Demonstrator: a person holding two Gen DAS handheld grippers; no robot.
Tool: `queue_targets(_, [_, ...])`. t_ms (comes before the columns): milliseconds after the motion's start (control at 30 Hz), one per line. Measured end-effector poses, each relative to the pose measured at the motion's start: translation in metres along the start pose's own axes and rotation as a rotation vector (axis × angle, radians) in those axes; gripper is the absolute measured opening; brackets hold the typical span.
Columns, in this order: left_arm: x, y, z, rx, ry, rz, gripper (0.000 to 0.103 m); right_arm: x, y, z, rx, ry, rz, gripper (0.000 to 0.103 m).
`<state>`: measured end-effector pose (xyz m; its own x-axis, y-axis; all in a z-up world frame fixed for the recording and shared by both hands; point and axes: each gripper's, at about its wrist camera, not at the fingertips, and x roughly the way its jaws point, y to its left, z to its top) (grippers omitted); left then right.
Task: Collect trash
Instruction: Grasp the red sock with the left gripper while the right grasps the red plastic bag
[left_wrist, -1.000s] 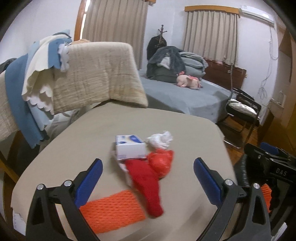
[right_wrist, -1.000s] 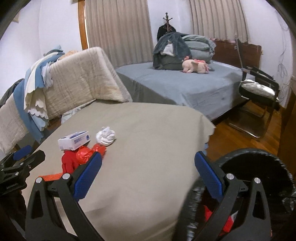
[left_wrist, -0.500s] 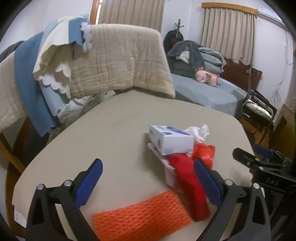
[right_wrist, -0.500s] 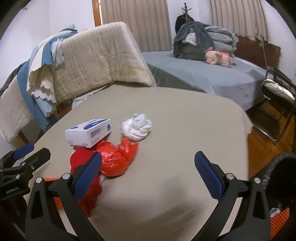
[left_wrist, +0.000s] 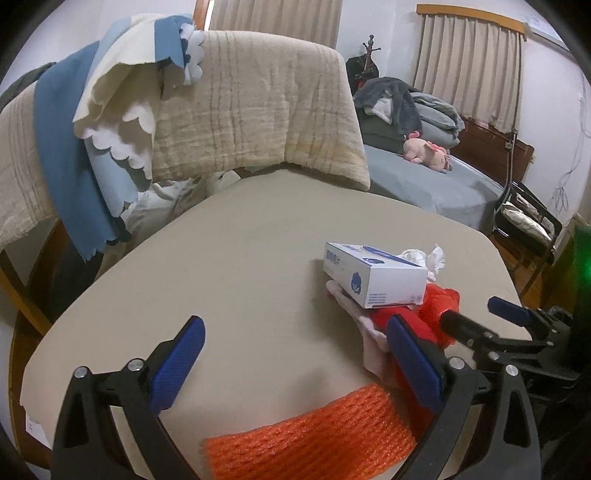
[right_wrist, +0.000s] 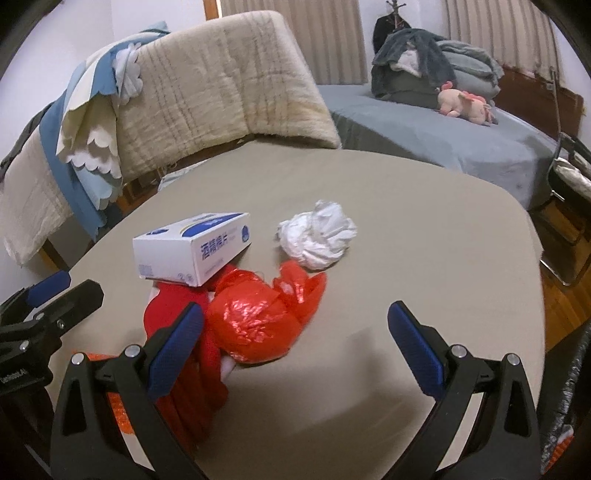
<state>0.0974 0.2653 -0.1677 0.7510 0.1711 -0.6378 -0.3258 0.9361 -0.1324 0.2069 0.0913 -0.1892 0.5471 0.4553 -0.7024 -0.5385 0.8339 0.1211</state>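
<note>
A pile of trash lies on the beige table (left_wrist: 221, 258). It holds a white-and-blue box (right_wrist: 192, 251), a crumpled white tissue (right_wrist: 317, 238), a knotted red plastic bag (right_wrist: 258, 317) and a red cloth (right_wrist: 173, 310) under the box. An orange foam net (left_wrist: 314, 443) lies nearest me. My right gripper (right_wrist: 295, 310) hovers low over the red bag, its jaws wide and closing. The bag lies between them by the left finger, and the pads do not press it. My left gripper (left_wrist: 293, 328) stands open above the net, with the box (left_wrist: 373, 273) ahead to its right.
A chair draped with a beige blanket (left_wrist: 258, 103) and blue and white cloths stands behind the table. Beyond it is a grey bed (right_wrist: 443, 136) with a pink plush toy. A black trash bag (right_wrist: 569, 387) sits off the table's right edge, near a folding chair (left_wrist: 528, 221).
Both grippers have come down and closer to the pile. The right one has swung left, away from the black bag and over the red bag. The left view has shifted left of the pile.
</note>
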Motion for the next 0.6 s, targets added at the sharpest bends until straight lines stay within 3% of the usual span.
queue_targets(67, [0.001,0.000,0.000,-0.003,0.000,-0.002,0.096,0.004,0.001,0.000,-0.003,0.015,0.024,0.078])
queue_targets(133, [0.001,0.000,0.001,-0.003,-0.002,-0.005,0.096,0.008,0.001,-0.001,0.004,0.035,0.050,0.072])
queue_targets(200, [0.001,0.000,0.001,-0.002,-0.002,-0.009,0.096,0.009,0.001,-0.001,0.012,0.042,0.072,0.058])
queue_targets(300, [0.000,-0.002,0.001,-0.001,-0.002,-0.012,0.096,0.008,0.001,-0.002,0.007,0.050,0.100,0.044])
queue_targets(600, [-0.007,-0.019,-0.002,0.011,0.000,-0.042,0.096,-0.017,-0.014,-0.008,0.009,0.019,0.076,0.040])
